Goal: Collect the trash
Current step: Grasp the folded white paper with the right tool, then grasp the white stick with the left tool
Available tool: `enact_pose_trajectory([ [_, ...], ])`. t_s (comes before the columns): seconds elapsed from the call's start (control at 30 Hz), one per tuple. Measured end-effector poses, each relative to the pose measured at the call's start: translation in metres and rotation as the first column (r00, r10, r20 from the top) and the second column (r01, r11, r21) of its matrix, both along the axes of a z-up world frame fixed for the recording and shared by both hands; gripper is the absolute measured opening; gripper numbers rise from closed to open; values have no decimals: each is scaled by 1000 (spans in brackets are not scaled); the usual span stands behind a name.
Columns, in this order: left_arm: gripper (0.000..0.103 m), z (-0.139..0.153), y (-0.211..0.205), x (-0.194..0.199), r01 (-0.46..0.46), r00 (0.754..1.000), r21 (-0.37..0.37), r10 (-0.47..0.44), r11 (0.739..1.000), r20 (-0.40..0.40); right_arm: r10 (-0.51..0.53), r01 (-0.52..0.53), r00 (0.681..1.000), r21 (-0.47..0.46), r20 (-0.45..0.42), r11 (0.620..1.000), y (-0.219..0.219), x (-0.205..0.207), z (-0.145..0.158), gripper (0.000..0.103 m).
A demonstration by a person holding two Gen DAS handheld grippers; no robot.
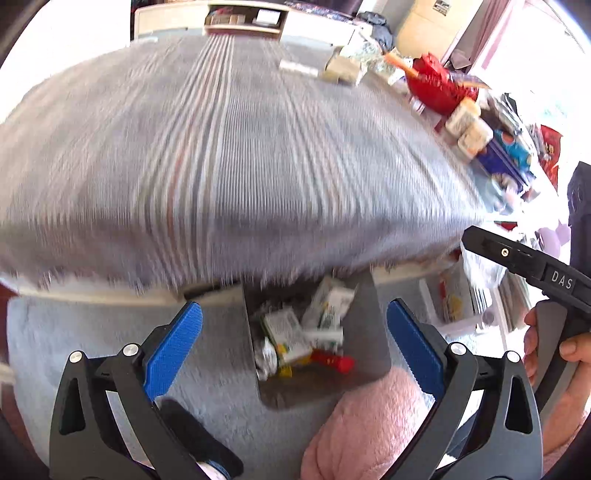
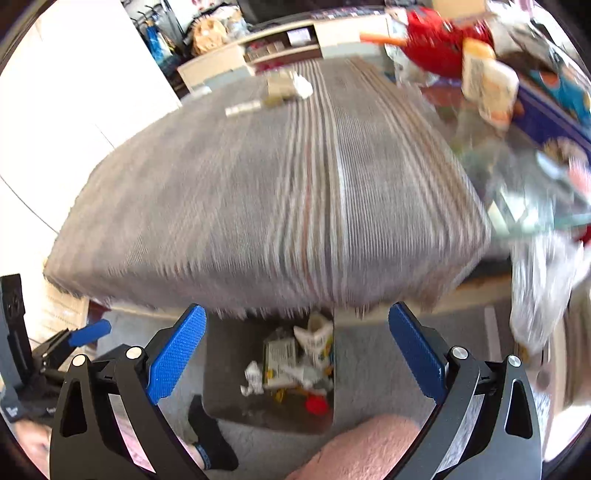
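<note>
Striped bench [image 1: 229,155] is seen bearing scraps [image 1: 341,70] at one o'clock of both hand-held grippers [image 1: 293,343] [image 2: 295,343], which are spread wide and empty; bin [image 1: 362,332] is below.

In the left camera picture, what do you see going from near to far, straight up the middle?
Pink knee, then trash bin on the floor, then striped tablecloth, then the shelf unit at the back.
</note>
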State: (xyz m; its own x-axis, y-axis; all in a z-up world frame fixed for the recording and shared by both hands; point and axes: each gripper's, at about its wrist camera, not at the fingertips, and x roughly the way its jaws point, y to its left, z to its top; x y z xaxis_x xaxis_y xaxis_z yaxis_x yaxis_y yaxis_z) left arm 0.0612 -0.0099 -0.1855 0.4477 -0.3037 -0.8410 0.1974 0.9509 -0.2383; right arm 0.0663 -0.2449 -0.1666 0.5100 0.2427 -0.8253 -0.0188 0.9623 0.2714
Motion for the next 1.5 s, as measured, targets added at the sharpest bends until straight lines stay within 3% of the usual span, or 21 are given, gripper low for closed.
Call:
enact_pose_trajectory([
  [0.2, 95, 34, -8, 72, -15, 999, 53, 12, 998, 46, -2, 3, 999, -32, 48, 999, -3, 65, 27, 100],
  [0.43, 95, 34, -17, 149, -8, 999, 65, 6, 998, 35, 0, 4, 998, -58, 60, 998, 2, 156, 36, 98],
  [0.6, 95, 24, -25, 194, 8, 999, 91, -11, 996, 30, 13, -10, 999, -85, 33, 996, 9, 217, 25, 83],
  [0.77, 94, 15, -29, 235, 26, 999, 95, -29, 995, 30, 27, -24, 999, -93, 35, 995, 18, 266, 14, 62],
  [0.87, 94, 12, -34, 255, 37, 998, 108, -41, 993, 39, 47, -44, 999, -106, 27, 993, 24, 290, 8, 57],
  [1.1, 94, 7, -39, 287, 37, 998, 108, -42, 993, 48, 105, -100, 994, -147, 25, 984, 35, 313, -5, 53],
  [1.17, 94, 5, -43, 293, 42, 998, 110, -48, 993, 48, 125, -121, 992, -145, 17, 982, 38, 317, -8, 41],
  [1.23, 94, 4, -47, 297, 53, 997, 117, -60, 992, 57, 153, -149, 988, -119, 20, 982, 40, 318, -5, 19],
  [1.27, 94, 4, -50, 300, 62, 996, 123, -70, 990, 62, 149, -145, 989, -123, 20, 982, 41, 318, -5, 15],
  [1.43, 94, 2, -60, 309, 88, 993, 132, -98, 987, 68, 188, -188, 982, -52, -7, 981, 41, 319, -5, 12],
  [1.5, 94, 1, -63, 312, 98, 991, 140, -109, 985, 72, 209, -208, 977, 36, -30, 977, 39, 319, -5, 12],
])
